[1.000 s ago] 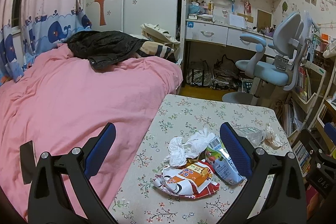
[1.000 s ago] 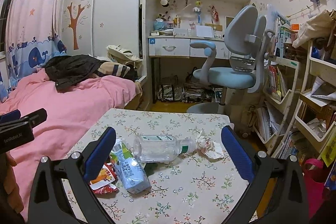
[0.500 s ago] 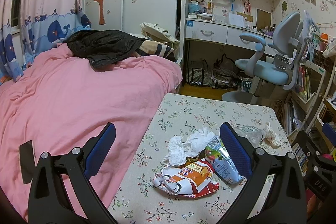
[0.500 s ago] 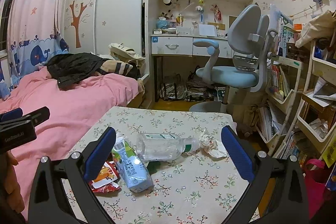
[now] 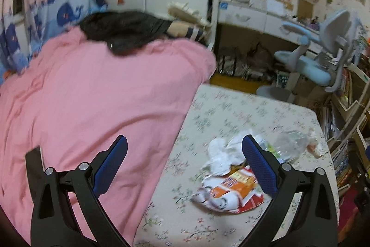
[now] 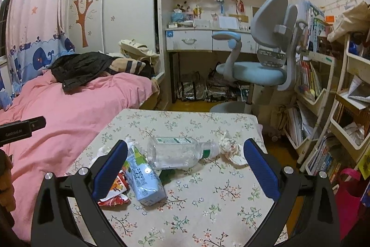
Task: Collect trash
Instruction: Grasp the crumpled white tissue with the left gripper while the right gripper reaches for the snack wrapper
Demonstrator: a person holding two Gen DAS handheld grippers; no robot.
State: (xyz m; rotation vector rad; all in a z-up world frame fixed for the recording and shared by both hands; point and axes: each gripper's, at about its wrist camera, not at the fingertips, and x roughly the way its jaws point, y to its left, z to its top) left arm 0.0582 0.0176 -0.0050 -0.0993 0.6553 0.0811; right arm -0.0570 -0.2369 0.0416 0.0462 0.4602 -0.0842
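My left gripper (image 5: 184, 149) hangs wide open above the snack wrapper (image 5: 227, 191) and crumpled tissue (image 5: 222, 153). My right gripper (image 6: 185, 154), equally open, should straddle the plastic bottle (image 6: 178, 151) lying mid-surface and close gently on it.

The left wrist view is motion-blurred throughout. There the carton (image 5: 266, 147) hides behind the tongs' finger; the worktop's (image 6: 208, 212) near edge is cut off in both views.
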